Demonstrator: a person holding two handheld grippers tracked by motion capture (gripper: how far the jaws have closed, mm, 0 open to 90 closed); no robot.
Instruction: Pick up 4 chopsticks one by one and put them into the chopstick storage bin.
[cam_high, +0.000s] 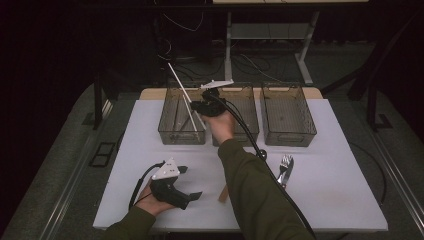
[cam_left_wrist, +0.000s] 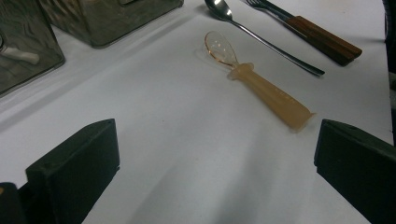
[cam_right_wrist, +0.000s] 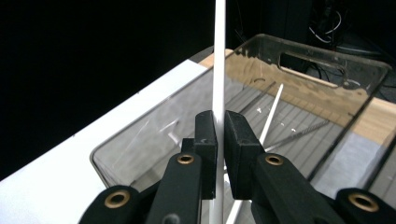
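My right gripper (cam_high: 196, 106) (cam_right_wrist: 220, 126) hovers over the left clear bin (cam_high: 170, 131) (cam_right_wrist: 140, 140), shut on a long white stick (cam_high: 179, 80) (cam_right_wrist: 218, 65). The stick rises up and to the left out of the jaws, and its lower end reaches down into the bin. Another white stick (cam_right_wrist: 271, 116) lies inside that bin. My left gripper (cam_high: 190, 182) rests near the table's front left with its jaws wide apart and nothing between them. A translucent amber spoon (cam_left_wrist: 257, 86) lies on the white table just ahead of it.
Two more clear bins, middle (cam_high: 250, 100) and right (cam_high: 289, 135), stand in the back row. A metal spoon (cam_left_wrist: 261, 37) and a wood-handled fork (cam_left_wrist: 322, 39) (cam_high: 285, 167) lie right of centre. The right forearm (cam_high: 250, 185) and its cable cross the table's middle.
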